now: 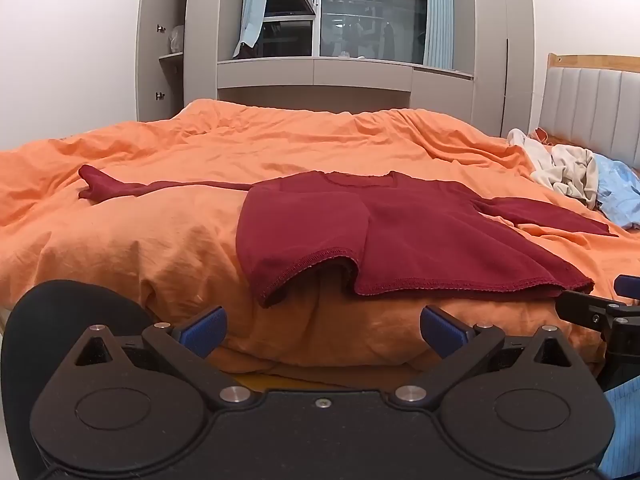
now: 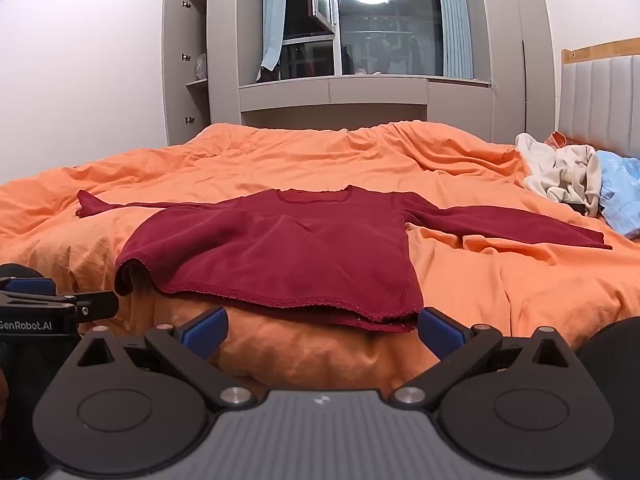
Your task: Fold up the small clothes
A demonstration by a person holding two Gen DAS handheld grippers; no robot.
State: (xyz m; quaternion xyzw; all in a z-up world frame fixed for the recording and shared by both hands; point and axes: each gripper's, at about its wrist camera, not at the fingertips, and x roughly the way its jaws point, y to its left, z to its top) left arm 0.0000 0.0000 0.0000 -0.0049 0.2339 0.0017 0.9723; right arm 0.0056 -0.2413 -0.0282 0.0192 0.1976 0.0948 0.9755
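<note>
A dark red long-sleeved top [image 1: 400, 232] [image 2: 288, 256] lies flat on the orange bedcover [image 1: 180, 224] [image 2: 500, 280], hem toward me at the bed's near edge, sleeves spread left and right. Its near left hem corner curls up. My left gripper [image 1: 322, 330] hangs open just short of the hem, nothing between its blue pads [image 1: 204, 330]. My right gripper [image 2: 322, 330] is open too, below the hem's right corner, with its right pad [image 2: 440, 332] close to that corner. Each gripper shows at the edge of the other's view.
A heap of cream and light blue clothes [image 1: 580, 180] [image 2: 576, 184] lies at the right by the padded headboard [image 2: 600, 100]. Grey cabinets and a dark window [image 2: 372, 28] stand behind the bed. A black rounded chair back [image 1: 60, 320] sits at the lower left.
</note>
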